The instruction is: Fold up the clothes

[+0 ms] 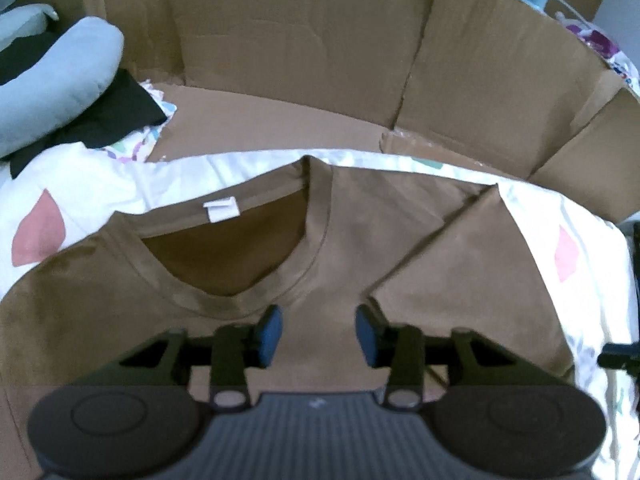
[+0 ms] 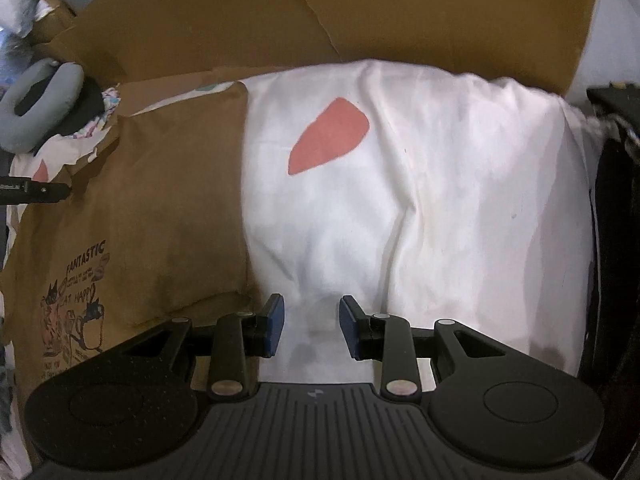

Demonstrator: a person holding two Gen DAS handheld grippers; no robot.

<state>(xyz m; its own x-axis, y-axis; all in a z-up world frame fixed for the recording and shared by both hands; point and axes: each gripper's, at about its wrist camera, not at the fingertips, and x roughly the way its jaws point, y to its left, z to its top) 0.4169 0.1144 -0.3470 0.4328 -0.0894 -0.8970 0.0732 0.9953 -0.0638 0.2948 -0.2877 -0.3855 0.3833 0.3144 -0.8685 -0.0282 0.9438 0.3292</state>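
Reading "FANTASTIC" on the brown T-shirt [image 2: 132, 216] print.

My left hand-held gripper [image 1: 319, 334] and right hand-held gripper [image 2: 311, 327] are black, with blue pads [image 1: 270, 334], silver pivot screws and ribbed bases.
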